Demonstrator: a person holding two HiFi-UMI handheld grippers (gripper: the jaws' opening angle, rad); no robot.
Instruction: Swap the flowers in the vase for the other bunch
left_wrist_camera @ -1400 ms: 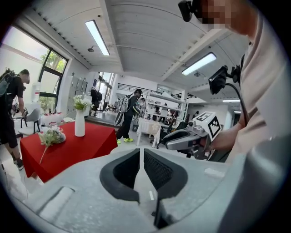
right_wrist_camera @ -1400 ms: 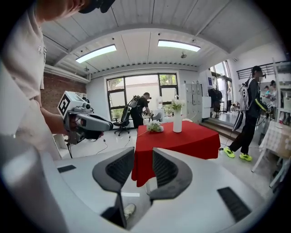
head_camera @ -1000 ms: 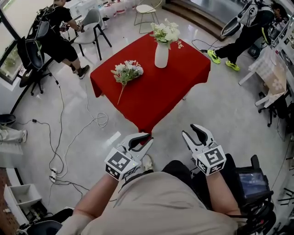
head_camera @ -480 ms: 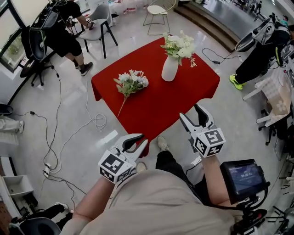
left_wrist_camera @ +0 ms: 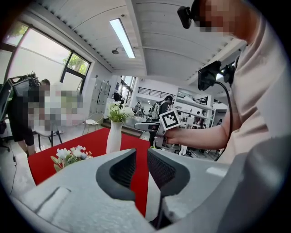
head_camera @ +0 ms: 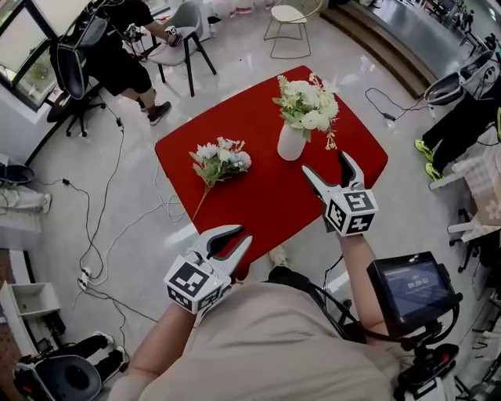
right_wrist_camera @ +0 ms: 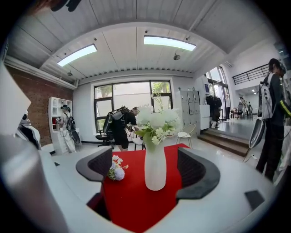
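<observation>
A white vase holding white and green flowers stands on the red table, toward its right. The other bunch lies flat on the table's left part. My right gripper hovers over the near right edge, just short of the vase. It is open, its jaws have just been opening, and nothing is between them. The right gripper view frames the vase and the lying bunch beyond the jaws. My left gripper hangs off the table's near corner, its jaws almost together and empty.
A person works by chairs at the back left, and another chair stands behind the table. Cables trail over the floor at left. A second person is at the far right. A small screen hangs at my right side.
Both grippers have moved forward toward the table. The right one went from near my body to over the table's edge by the vase, and its jaws spread wider. The left jaws look unchanged.
</observation>
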